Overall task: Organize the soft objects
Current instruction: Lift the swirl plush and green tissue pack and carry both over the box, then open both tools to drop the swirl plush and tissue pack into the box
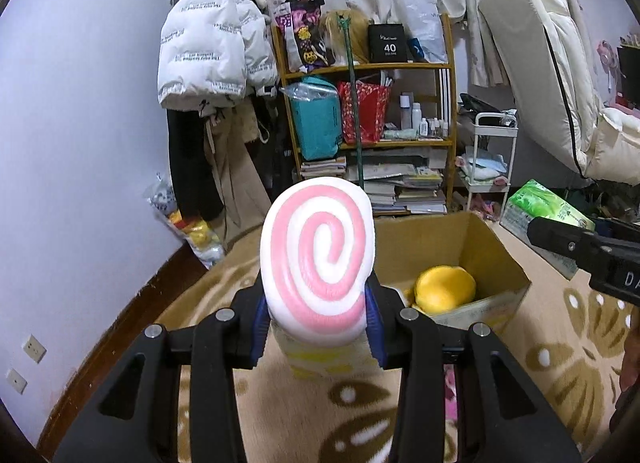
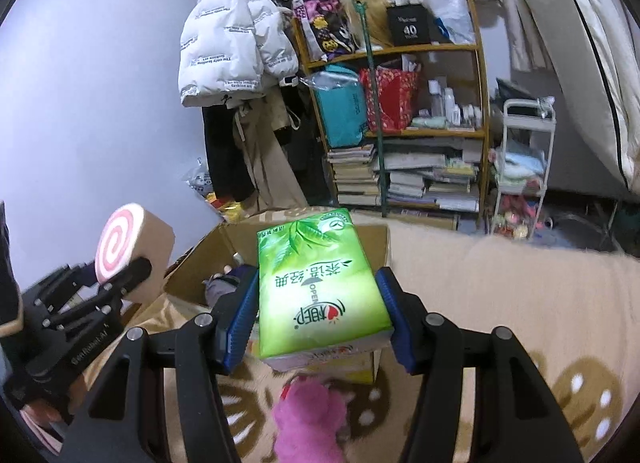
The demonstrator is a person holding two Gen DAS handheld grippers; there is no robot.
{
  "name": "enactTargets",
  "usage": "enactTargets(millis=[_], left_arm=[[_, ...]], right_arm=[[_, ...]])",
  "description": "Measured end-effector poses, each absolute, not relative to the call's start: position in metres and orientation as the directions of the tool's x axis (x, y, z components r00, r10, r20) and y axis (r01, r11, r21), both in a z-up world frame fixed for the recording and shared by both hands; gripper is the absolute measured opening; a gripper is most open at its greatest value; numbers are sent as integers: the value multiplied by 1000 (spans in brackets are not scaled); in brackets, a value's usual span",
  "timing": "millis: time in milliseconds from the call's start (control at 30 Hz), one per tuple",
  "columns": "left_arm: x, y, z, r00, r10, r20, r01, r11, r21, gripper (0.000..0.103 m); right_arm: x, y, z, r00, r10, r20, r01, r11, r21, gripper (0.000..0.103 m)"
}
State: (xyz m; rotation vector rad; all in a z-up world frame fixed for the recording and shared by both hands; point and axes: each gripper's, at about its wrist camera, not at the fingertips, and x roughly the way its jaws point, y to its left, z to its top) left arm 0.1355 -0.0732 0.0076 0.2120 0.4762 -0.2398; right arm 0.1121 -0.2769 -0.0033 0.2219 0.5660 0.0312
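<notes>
My left gripper (image 1: 318,323) is shut on a pink-and-white swirl roll cushion (image 1: 318,259) and holds it above the near left corner of an open cardboard box (image 1: 496,259). A yellow soft toy (image 1: 444,289) lies inside the box. My right gripper (image 2: 320,319) is shut on a green tissue pack (image 2: 320,283) and holds it above the box (image 2: 208,255). The swirl cushion (image 2: 124,247) and left gripper (image 2: 120,283) show at the left of the right wrist view. The right gripper's finger and tissue pack (image 1: 540,207) show at the right of the left wrist view.
A pink plush toy (image 2: 308,419) lies on the patterned beige rug (image 2: 520,303) below my right gripper. Behind the box stand a cluttered wooden shelf (image 1: 368,103), hanging coats (image 1: 216,43), a white cart (image 1: 492,159) and a propped mattress (image 1: 540,63).
</notes>
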Motion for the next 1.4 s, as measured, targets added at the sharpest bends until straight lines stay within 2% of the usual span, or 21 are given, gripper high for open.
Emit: enactTargets(millis=[333,600,733,1033,1267,1400], left_arm=[[173,-76,-16,839,-169,-517,284,947,151,40],[190,-80,-35,809,-177,-560,304,942,142,42],[194,-78,-42,790,-184,-585,308,944,119,49],[186,-72,-36,819,-158,-551,273,953,133,70],[166,-71,-24,830,-147,-537,261,955,142,86],[151,-72,-18,818,-168,-549,276,954,119,94]], right_arm=[[145,-272,-18,834,91,-544,2,986,169,61],[155,-276,-41,813,101,-573,13,982,191,61],[159,-275,-47,801,106,-589,12,981,193,61],[153,-277,-46,796,108,-596,20,979,204,63],[137,-282,-37,805,85,-587,50,977,210,76],[124,-287,-31,809,75,-583,72,972,224,89]])
